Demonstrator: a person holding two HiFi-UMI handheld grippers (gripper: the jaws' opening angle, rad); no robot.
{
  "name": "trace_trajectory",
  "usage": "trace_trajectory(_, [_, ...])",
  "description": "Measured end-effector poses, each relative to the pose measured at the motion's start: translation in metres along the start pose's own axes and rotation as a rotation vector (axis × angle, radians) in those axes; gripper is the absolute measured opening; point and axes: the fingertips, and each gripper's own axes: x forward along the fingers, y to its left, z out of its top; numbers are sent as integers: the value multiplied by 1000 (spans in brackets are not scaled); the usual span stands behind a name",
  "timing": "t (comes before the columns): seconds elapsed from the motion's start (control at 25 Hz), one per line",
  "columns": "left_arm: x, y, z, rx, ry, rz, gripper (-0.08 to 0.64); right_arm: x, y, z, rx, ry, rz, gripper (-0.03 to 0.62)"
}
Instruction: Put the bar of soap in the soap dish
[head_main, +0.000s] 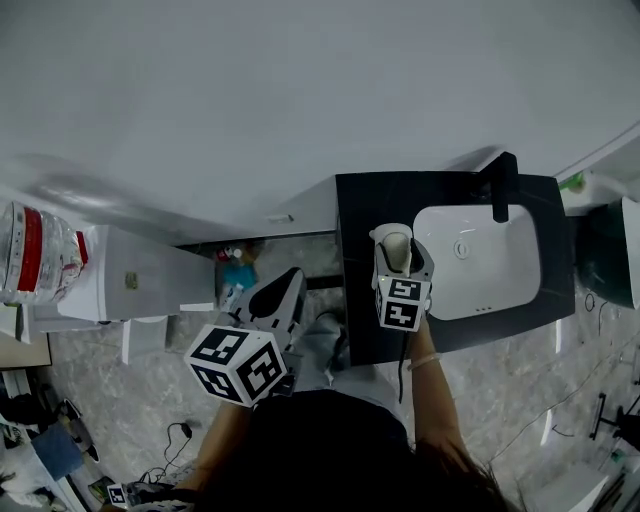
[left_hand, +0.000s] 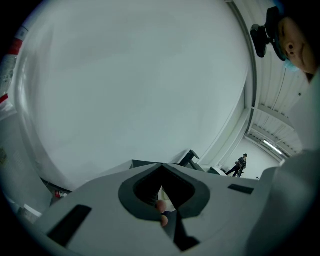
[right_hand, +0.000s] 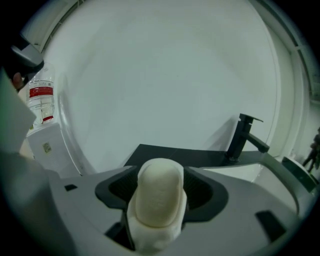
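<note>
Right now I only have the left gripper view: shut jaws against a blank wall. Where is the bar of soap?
Observer: The bar of soap is clamped between the jaws of the right gripper.
Operator: What is that gripper above?
Observer: In the head view it shows against the dark counter, just left of the white basin.
Operator: Is there a faucet?
Observer: Yes, a black faucet stands at the basin's far edge.
</note>
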Motion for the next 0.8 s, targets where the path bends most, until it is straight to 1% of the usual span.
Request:
trace_trajectory(0.12, [0,-6,2,9,-9,-16,-3,-9,-2,14,-16,-28,9,287])
trace_trajectory(0.32, [1,-22,5,30,-25,-49,-3,-43,-9,47,6,-91,23,285])
trace_trajectory(0.44, [1,-33,1,37,-14,-68,-3,-69,-10,66,54,-112,72,285])
trace_trajectory(0.56, [4,-45,-5,51,0,-90,-3,-100,-12,81,139,-143,147,281])
trace_trajectory(0.6, [5,-48,-5,61,2,-96,-3,-111,-14,85,164,-155,162,267])
trace_trajectory(0.68, [7,-56,-5,81,1,-105,-3,-131,-20,89,190,-173,173,193])
trace_trajectory(0.8, [8,-67,-6,93,-1,-118,-3,-159,-30,88,168,-173,144,138])
